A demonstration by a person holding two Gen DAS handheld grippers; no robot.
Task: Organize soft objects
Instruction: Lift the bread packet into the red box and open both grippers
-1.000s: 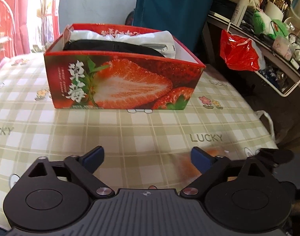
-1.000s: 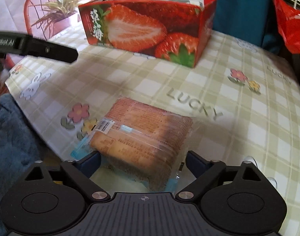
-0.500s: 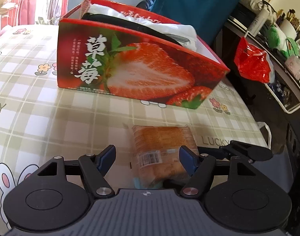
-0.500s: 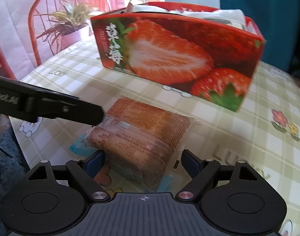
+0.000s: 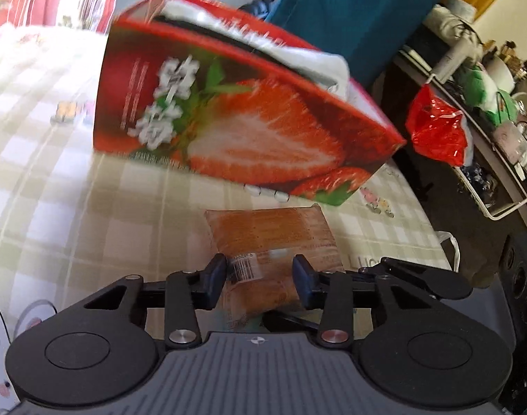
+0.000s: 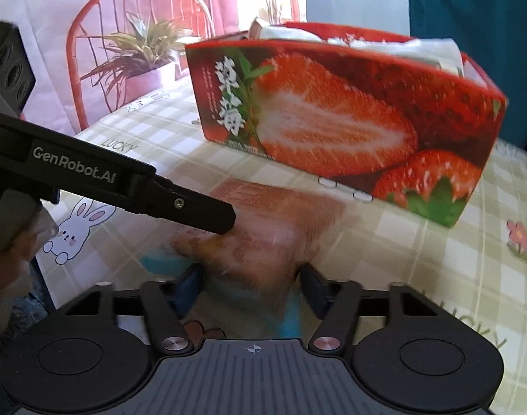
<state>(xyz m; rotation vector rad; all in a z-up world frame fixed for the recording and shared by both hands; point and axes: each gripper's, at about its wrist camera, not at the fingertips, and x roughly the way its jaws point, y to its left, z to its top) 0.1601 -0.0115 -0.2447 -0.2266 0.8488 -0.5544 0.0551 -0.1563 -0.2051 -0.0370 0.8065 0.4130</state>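
Note:
A wrapped bread packet lies on the checked tablecloth in front of a red strawberry box. My left gripper is closed on the packet's near end, both blue pads pressing its sides. My right gripper is also closed on the same packet, which is blurred in that view. The left gripper's finger crosses the right wrist view from the left. The box holds white and black cloth.
A red chair and a potted plant stand behind the table's left side. A shelf with a red plastic bag and bottles is on the right. The table edge drops off at the right.
Both grippers have narrowed from wide open onto the bread packet. The left gripper has swung right and moved in over the packet. Both views have come closer to the strawberry box.

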